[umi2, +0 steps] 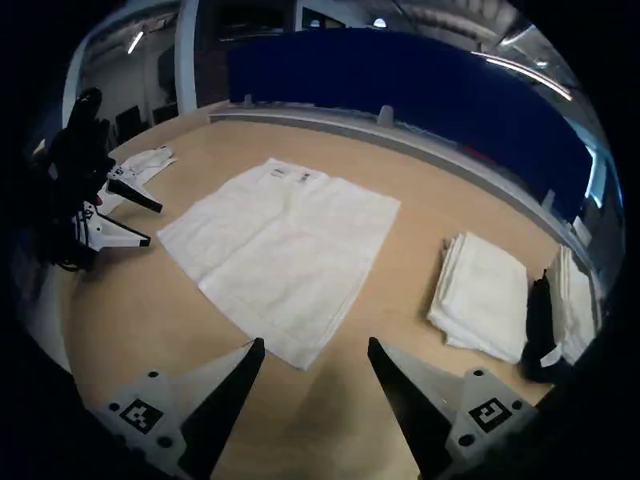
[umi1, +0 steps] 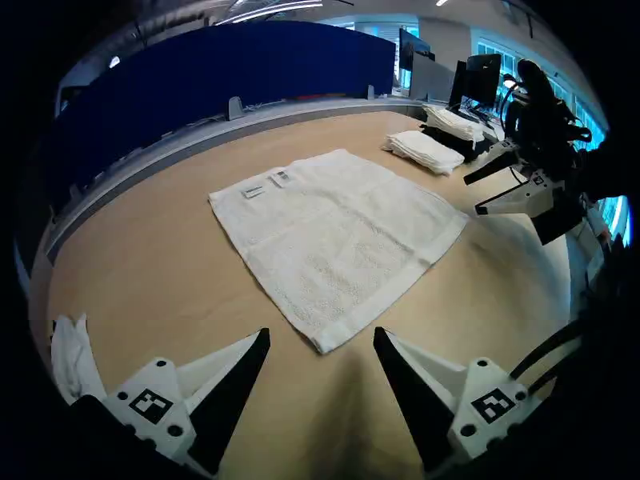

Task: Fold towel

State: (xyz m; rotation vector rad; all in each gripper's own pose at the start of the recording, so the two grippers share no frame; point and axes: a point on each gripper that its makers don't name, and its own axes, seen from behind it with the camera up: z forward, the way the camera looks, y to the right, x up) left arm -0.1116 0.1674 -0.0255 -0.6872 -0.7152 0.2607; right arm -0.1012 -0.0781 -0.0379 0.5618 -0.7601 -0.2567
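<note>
Just ahead of spread fingers (umi1: 236, 380), flat towel (umi1: 336, 232)

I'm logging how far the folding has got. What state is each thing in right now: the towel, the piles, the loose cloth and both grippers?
Towel: spread flat on the table, unfolded.
Folded towels: folded, piled off to the side.
Crumpled cloth: bunched up, not folded.
Left gripper: open, fingers either side of the towel's near corner, gripping nothing.
Right gripper: open, gripping nothing.
</note>
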